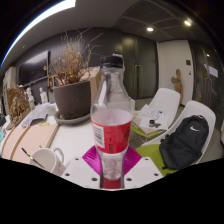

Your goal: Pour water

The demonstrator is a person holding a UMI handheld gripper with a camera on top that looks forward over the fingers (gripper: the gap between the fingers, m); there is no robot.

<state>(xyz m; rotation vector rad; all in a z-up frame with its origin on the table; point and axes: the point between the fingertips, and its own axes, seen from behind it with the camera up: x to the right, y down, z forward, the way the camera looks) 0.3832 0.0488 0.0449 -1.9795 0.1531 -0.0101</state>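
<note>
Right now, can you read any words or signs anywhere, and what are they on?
No words can be read here.
Bottle, held in the tool: its red label has print too blurred to read.
Black backpack on the chair: a white swoosh-like logo, no letters legible.
Papers on the table: print too small to read.

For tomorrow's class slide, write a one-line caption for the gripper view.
Gripper holding an upright, red-labelled plastic bottle between its pink pads, above a white table with a potted plant behind.
</note>
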